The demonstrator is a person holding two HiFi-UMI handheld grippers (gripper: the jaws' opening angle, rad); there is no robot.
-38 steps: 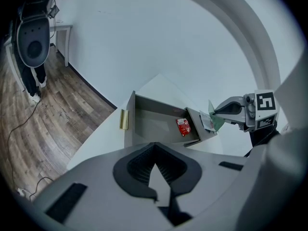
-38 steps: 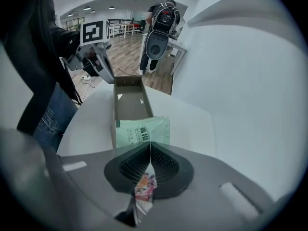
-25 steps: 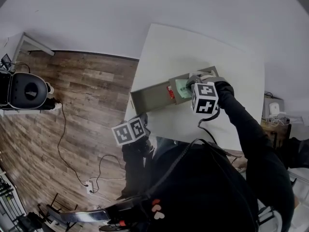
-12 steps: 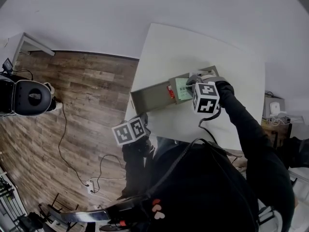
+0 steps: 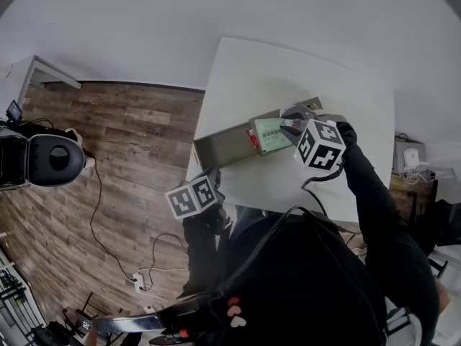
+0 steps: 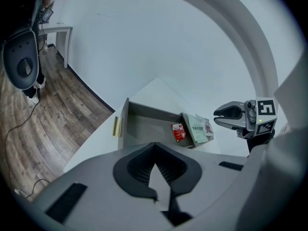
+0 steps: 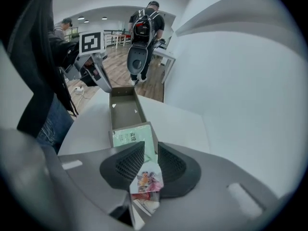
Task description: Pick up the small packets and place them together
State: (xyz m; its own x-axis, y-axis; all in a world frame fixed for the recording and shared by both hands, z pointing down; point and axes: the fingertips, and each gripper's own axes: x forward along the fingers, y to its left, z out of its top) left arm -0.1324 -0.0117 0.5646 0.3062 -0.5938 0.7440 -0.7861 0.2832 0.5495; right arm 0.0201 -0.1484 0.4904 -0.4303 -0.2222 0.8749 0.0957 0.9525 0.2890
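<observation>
Right hand-held gripper [image 7: 150, 147] lifted, jaws just opening, packet [image 7: 147, 181] between them

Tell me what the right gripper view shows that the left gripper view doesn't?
Only the right gripper view: people standing behind, and the left gripper from outside. Only the left gripper view: the red packet, and the right gripper from outside, whose jaws have just been opening, nothing pinched between them. Both: the grey tray, green packet and pink packet.
</observation>
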